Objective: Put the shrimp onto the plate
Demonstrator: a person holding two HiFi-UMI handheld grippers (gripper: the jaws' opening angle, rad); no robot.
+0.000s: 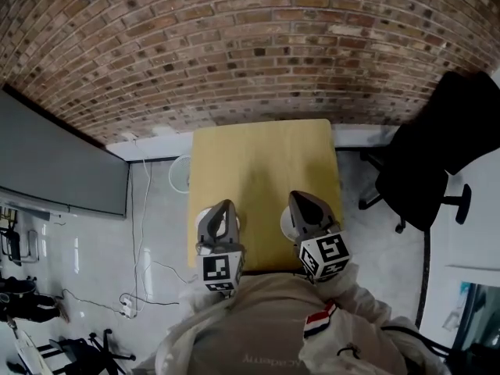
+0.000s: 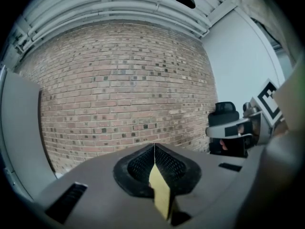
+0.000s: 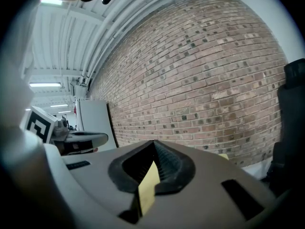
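**Both grippers shut at the table's near edge**

Just past the person's pale sweatshirt [image 1: 258,326], the left gripper [image 1: 226,204] and right gripper [image 1: 299,196] sit side by side over the near edge of the yellow table [image 1: 266,158]. Each has its jaws pressed together on nothing. A white rounded edge peeks from under the left one [image 1: 203,214] and another from under the right [image 1: 285,223]. I cannot tell if either is the plate, and the shrimp is hidden from me. Beyond stand a black chair [image 1: 422,170] and the brick wall [image 1: 250,45].

Table [image 1: 262,162] stands before wall [image 1: 234,37], chair [image 1: 426,170] at right.
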